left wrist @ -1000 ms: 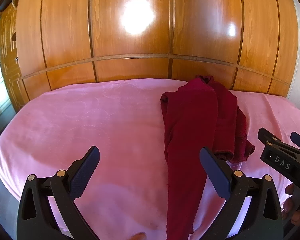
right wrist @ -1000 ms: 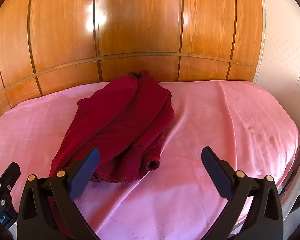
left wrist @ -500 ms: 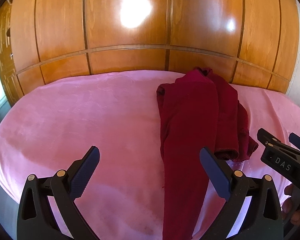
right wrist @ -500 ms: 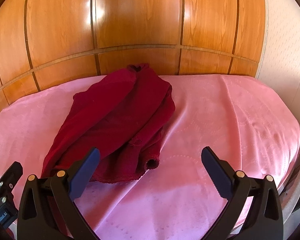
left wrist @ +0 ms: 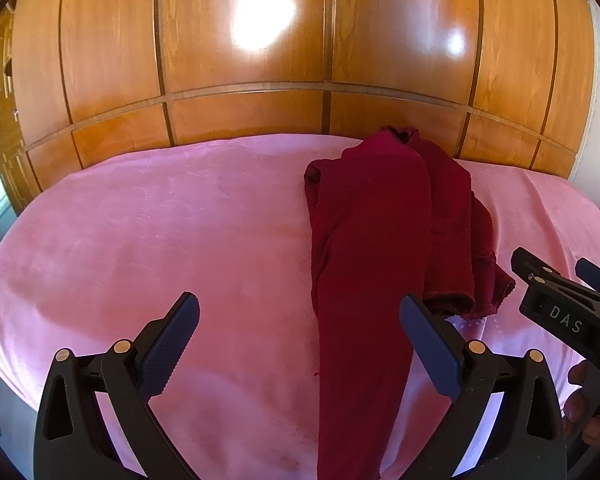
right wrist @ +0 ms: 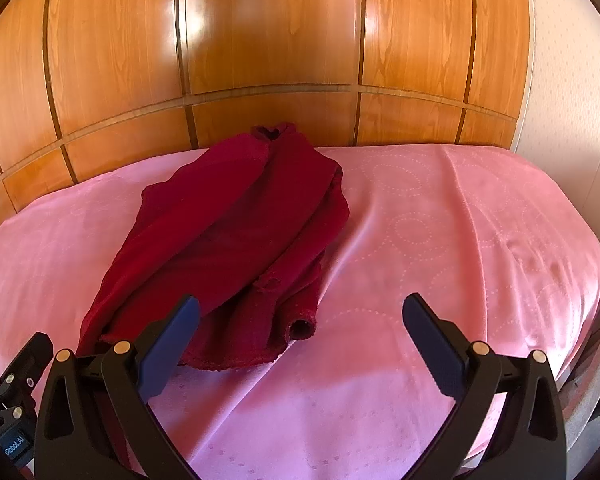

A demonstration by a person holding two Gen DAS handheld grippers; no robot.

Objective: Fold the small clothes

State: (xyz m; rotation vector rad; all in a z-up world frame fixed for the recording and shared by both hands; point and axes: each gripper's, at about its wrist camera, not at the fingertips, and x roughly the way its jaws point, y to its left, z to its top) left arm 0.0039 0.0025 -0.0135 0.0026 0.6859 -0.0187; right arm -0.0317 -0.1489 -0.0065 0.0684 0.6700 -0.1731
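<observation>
Dark red garment (left wrist: pixel 384 240) lies bunched on pink bedspread (left wrist: pixel 160 232), collar toward wooden headboard (left wrist: pixel 244 60). Left gripper (left wrist: pixel 300 320) released, empty, above bedspread's near edge. Right gripper (right wrist: pixel 300 320) likewise spread wide, empty.

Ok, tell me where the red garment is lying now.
The dark red garment lies crumpled on the pink bed cover, its collar end toward the wooden panelling. In the right wrist view it sits left of centre; in the left wrist view, right of centre.
</observation>
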